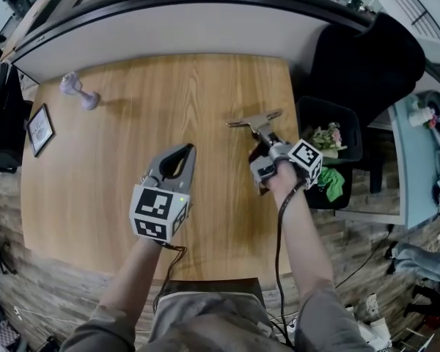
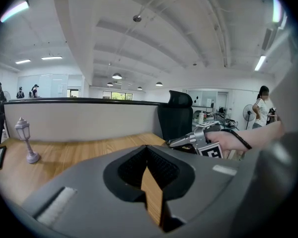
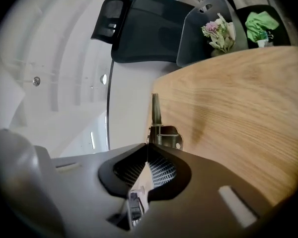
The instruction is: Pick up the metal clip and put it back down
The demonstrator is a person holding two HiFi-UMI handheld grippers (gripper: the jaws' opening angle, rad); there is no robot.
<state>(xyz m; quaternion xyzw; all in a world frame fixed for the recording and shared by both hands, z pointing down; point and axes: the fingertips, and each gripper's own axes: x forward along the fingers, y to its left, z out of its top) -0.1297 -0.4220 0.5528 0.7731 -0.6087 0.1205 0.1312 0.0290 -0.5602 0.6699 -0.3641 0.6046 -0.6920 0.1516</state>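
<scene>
The metal clip is a silvery spring clamp with long flat handles, near the right edge of the wooden table. My right gripper is shut on the clip's near end, turned on its side. In the right gripper view the clip sticks out past the closed jaw tips of the right gripper, and a strip of its metal shows between the pads. I cannot tell whether the clip rests on the wood or hangs just above it. My left gripper hovers mid-table, shut and holding nothing. Its tips meet in the left gripper view.
A small lilac lantern figurine stands at the table's far left, a dark picture frame on its left edge. Beyond the right edge are a black office chair, a dark bin with flowers and a green cloth. A white partition runs behind.
</scene>
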